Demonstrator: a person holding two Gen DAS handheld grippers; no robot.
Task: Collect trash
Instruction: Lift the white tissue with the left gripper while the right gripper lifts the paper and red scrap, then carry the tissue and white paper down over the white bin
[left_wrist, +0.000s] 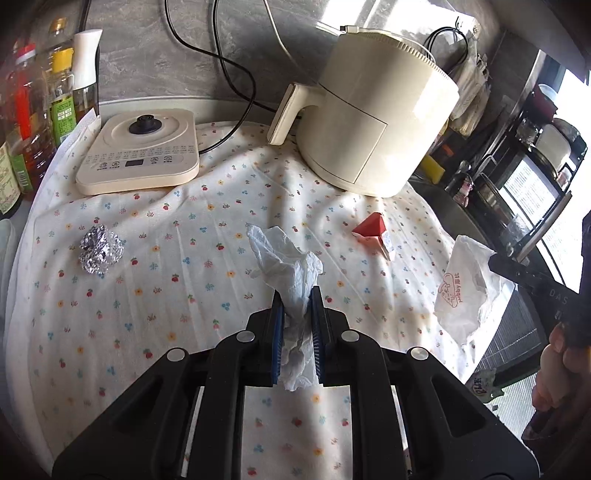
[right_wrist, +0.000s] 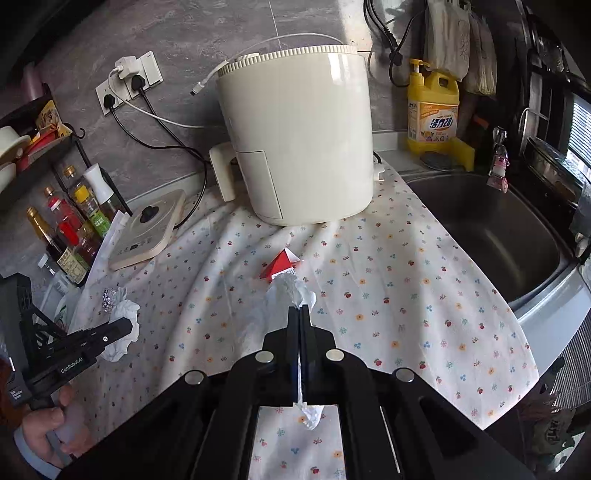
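White crumpled plastic film (left_wrist: 291, 280) is sitting clamped between the blue pads of the left gripper (left_wrist: 297, 295), its loose end fanning out toward twelve o'clock above the flowered cloth (left_wrist: 184, 295). In the right wrist view the right gripper (right_wrist: 300, 314) is pinching its jaws together on a thin white wrapper (right_wrist: 291, 295), with a scrap of it showing below the fingers at six o'clock.

From the left wrist camera, that same wrapper, printed with a red logo (left_wrist: 467, 284), is hanging at three o'clock from the right tool's black tip. A ball of foil (left_wrist: 100, 250) is lying on the cloth at nine o'clock, well apart from the left gripper. A red and white carton (left_wrist: 373, 236) is resting near one o'clock, between the held film and the cream air fryer (left_wrist: 373, 110). A flat kettle base (left_wrist: 142, 151) is standing at eleven o'clock, beside a row of bottles (left_wrist: 44, 110) at the left edge.

In the right wrist view a steel sink (right_wrist: 491, 229) is lying at two o'clock, with a yellow detergent bottle (right_wrist: 432, 110) behind it. A person's hand (right_wrist: 51, 428) is gripping the left tool's handle at eight o'clock.
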